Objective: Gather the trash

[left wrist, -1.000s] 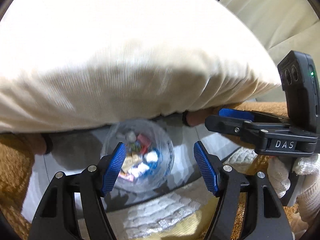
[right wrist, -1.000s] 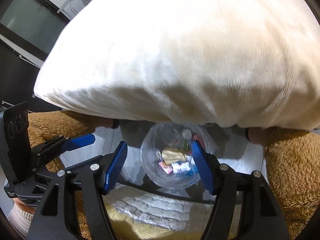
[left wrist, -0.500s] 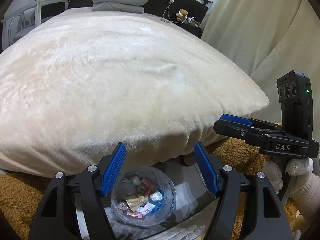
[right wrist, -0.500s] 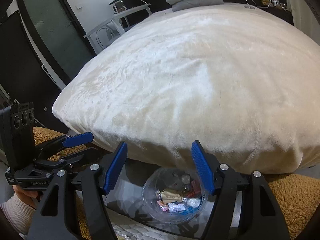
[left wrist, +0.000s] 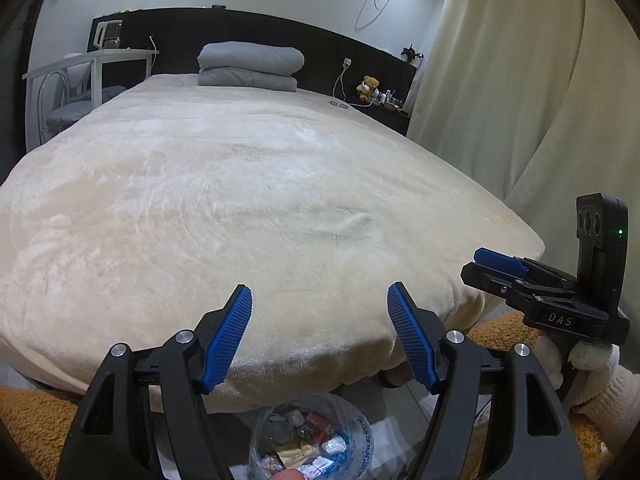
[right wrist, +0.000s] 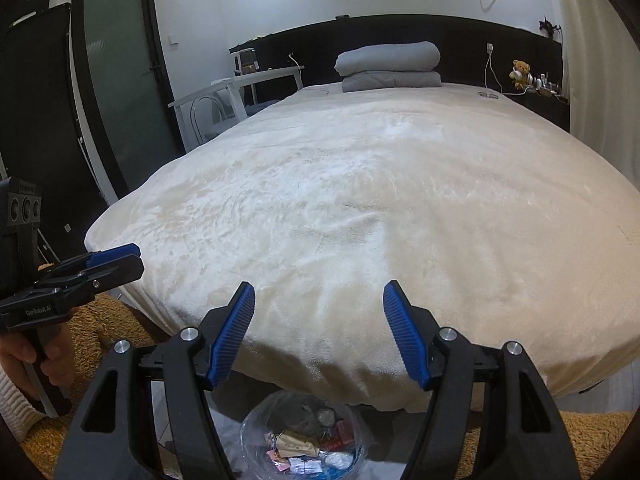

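- your left tool hangs with its blue pads spread wide and nothing between them, pointed over the foot of the bed.
- your right tool is spread just as wide, also empty, aimed at the same cream blanket.
- each tool shows in the other's view: the right one sits at the far right edge of the left view, the left one at the far left edge of the right view. from those side angles you cannot read the gap.
- the clear plastic bag lies low on the floor at the foot of the bed, below and between the pads of both tools; its mouth faces up.
- inside the bag is a loose heap of trash: crumpled candy wrappers in red, white, blue and tan, plus a couple of grey lumps toward the back. the pieces are too small to name one by one.
- the bag touches neither tool.
- a tan shaggy rug lies on either side of the bag.
- far end of the bed: a folded grey duvet against the black headboard, and a small teddy bear on the ledge to the right.
- a white desk stands by the left side of the bed.
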